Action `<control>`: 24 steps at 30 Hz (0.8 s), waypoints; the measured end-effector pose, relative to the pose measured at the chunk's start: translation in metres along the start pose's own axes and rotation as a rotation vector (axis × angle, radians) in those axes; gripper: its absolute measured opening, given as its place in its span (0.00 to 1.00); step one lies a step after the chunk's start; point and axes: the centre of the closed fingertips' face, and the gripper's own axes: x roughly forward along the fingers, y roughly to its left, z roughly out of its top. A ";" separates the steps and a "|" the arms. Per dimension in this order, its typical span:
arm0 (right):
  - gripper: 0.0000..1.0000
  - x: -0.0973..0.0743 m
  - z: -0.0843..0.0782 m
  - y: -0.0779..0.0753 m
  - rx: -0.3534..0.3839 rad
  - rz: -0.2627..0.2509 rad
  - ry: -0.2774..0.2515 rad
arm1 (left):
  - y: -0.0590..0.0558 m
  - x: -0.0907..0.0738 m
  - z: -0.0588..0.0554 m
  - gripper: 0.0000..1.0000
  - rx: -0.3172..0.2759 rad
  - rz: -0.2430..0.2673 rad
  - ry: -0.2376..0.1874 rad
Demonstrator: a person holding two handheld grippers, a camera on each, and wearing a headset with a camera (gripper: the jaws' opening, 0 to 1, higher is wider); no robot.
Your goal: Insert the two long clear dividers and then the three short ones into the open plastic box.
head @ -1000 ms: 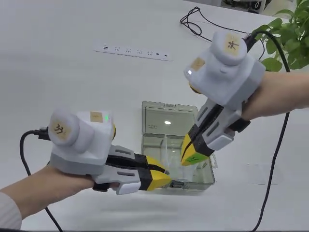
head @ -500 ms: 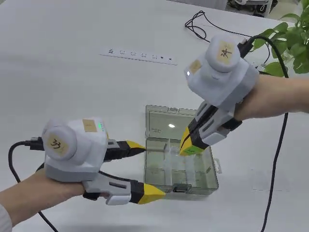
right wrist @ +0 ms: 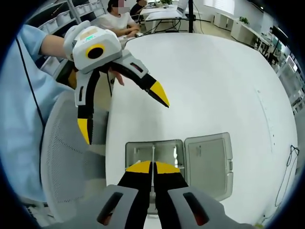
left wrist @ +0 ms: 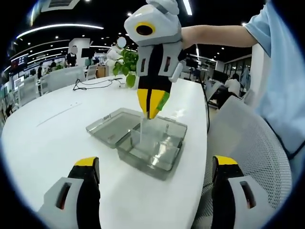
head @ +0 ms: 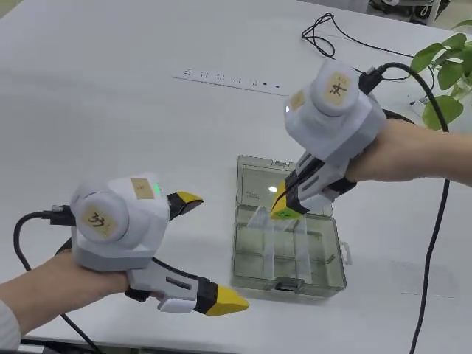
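Observation:
The open clear plastic box lies on the white table with its lid flat behind it. Clear dividers stand inside it. My right gripper points down over the box's back part, shut on a clear divider whose lower edge reaches into the box. The left gripper view shows that divider hanging from the right gripper above the box. My left gripper hangs wide open left of the box, holding nothing. In the right gripper view, the shut tips sit over the box.
A white power strip lies at the back of the table, with a black cable and a green plant at the back right. A faint clear piece lies right of the box. A grey mesh chair stands at the table's edge.
My left gripper has opened and drawn back to the left, away from the box. The right gripper stays shut on the divider over the box.

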 end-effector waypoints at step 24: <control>0.02 0.014 0.008 0.008 0.000 -0.010 -0.010 | -0.003 -0.008 -0.009 0.96 -0.031 -0.006 0.003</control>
